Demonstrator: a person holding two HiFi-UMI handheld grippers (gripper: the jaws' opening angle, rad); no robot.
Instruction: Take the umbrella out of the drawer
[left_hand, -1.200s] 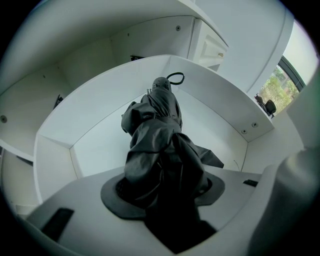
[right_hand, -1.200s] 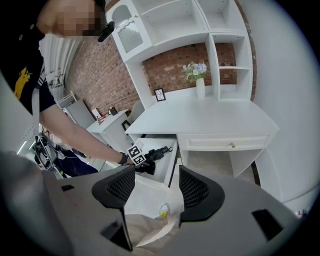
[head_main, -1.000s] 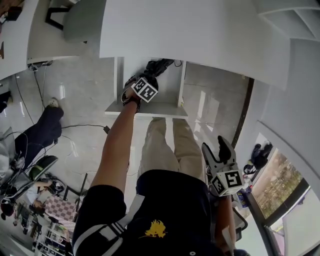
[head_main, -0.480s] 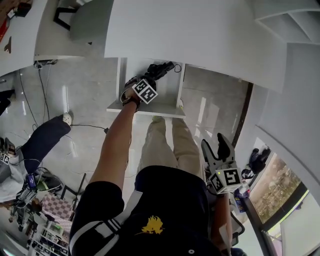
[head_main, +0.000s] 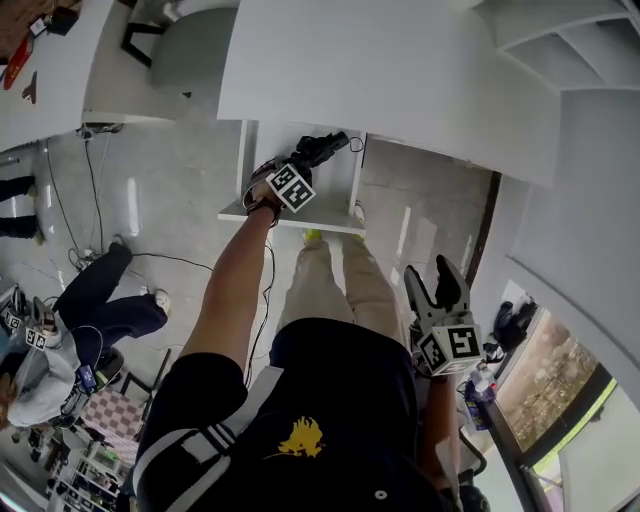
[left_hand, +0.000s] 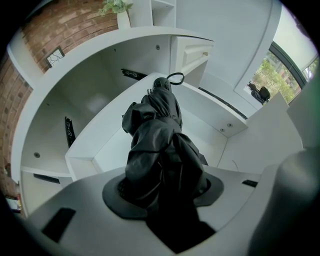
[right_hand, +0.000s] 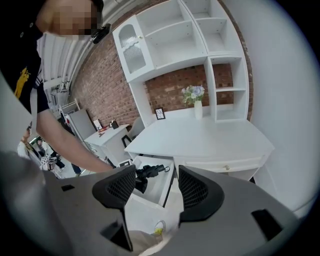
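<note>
Over the open drawer (head_main: 290, 217), under the front edge of the white table (head_main: 400, 70), my left gripper (head_main: 298, 168) points steeply down with my arm stretched out to it. Left gripper view: both pads clamped on the black folded umbrella (left_hand: 157, 145), bunched fabric filling the gap between the jaws. The umbrella runs away from the gripper along the line of the jaws, and there's a small strap loop at its far end. Below it is the white inside of the drawer (left_hand: 82, 160), pulled out from the table. From above, the umbrella (head_main: 318, 150) lies across the back part of the drawer, its far end toward the right wall. Whether that end touches the drawer floor, I can't tell.

Now my right gripper (head_main: 433, 290): it's low at my right side, near my hip and well apart from the drawer. Jaws stand wide, nothing between the pads. Right gripper view: through that gap I see the drawer (right_hand: 165, 192) with the umbrella (right_hand: 149, 172) over it, and my left forearm reaching in from the left. Behind is the table top (right_hand: 210, 135) with a vase of flowers (right_hand: 198, 107) on it, white shelves above, brick wall at the back.
</note>
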